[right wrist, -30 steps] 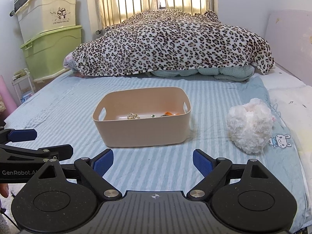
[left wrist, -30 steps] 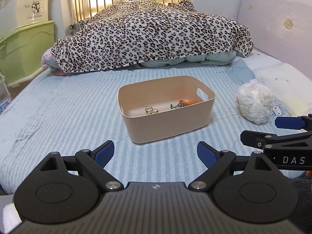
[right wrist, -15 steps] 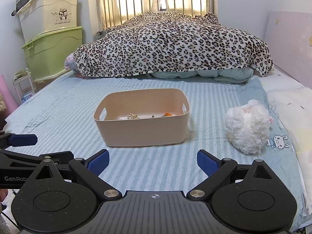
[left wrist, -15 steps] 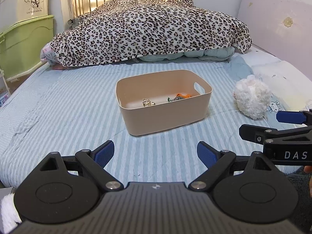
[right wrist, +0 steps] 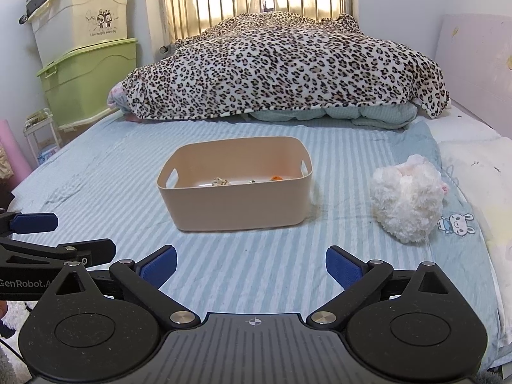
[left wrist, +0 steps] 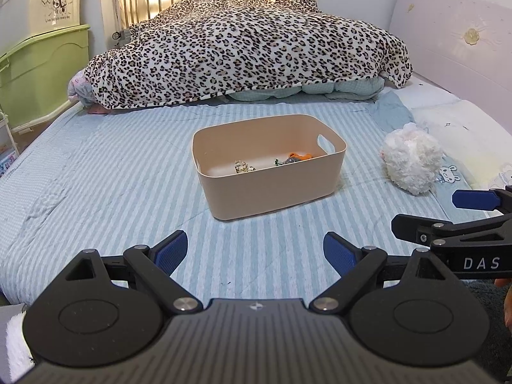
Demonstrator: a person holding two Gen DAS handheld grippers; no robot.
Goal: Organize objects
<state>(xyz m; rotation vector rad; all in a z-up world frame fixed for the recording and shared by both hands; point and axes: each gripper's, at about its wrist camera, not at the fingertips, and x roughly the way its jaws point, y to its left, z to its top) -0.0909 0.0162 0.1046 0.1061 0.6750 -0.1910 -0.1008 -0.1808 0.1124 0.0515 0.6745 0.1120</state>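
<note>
Your left gripper (left wrist: 255,252) and right gripper (right wrist: 251,264) both gape wide and empty at the bottom of their frames; the beige bin (left wrist: 272,188) (a few small items inside) sits mid-frame on the striped sheet (left wrist: 96,172); the white plush toy (right wrist: 406,198) lies to its right, apart.

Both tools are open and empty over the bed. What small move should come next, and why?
Probably the right tool should move forward and rightward toward the white plush toy. It lies loose on the striped sheet beside the beige bin, which already holds small items, and it sits nearer the right tool than the left tool.
</note>
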